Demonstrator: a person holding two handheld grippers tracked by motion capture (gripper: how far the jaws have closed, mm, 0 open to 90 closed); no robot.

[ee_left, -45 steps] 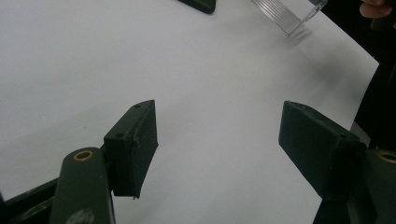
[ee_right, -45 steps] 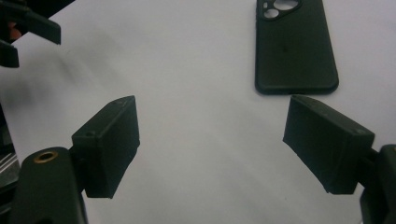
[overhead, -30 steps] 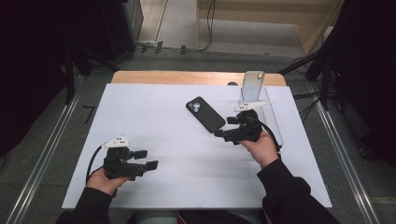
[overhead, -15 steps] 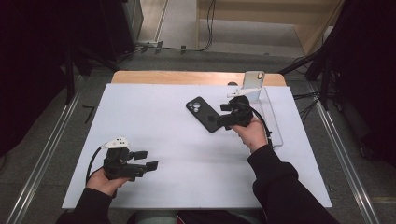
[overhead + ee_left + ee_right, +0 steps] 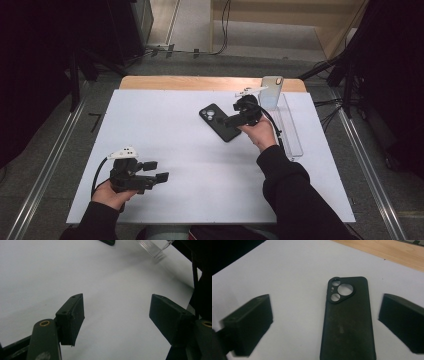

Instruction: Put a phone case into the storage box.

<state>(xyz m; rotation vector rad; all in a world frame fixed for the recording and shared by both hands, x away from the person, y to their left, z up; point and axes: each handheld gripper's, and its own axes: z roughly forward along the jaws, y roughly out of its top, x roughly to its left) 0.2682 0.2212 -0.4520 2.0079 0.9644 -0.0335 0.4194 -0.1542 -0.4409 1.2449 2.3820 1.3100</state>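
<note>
Step in hand: the right gripper (image 5: 235, 120) was lined up over the black phone case (image 5: 220, 122), apparently for a pick-up; nothing was gripped yet.
Right jaws: spread wide and just opened further, with the phone case lying between them in the right gripper view (image 5: 348, 317), neither pad touching it.
Left jaws: the left gripper (image 5: 152, 171) sat at the near left of the white table top (image 5: 165, 130), spread apart with nothing but bare surface between them (image 5: 116, 315).
Phone case: flat on the table, back side up, right of the middle and towards the far edge, its camera cut-outs at the far end; a little dusty.
Phone: a light-coloured phone (image 5: 271, 92) stood upright at the far end of a clear plastic holder (image 5: 292, 135), just right of the right gripper and apart from the case.
Next move, as a judgement: the right jaws would need to come down so the pads straddle the long edges of the case, then close on them; the case lies flat and thin, so a low, square approach looks necessary or the pads may slide over it.
Writing and brands: none readable on the case, the phone, the holder or the grippers.
</note>
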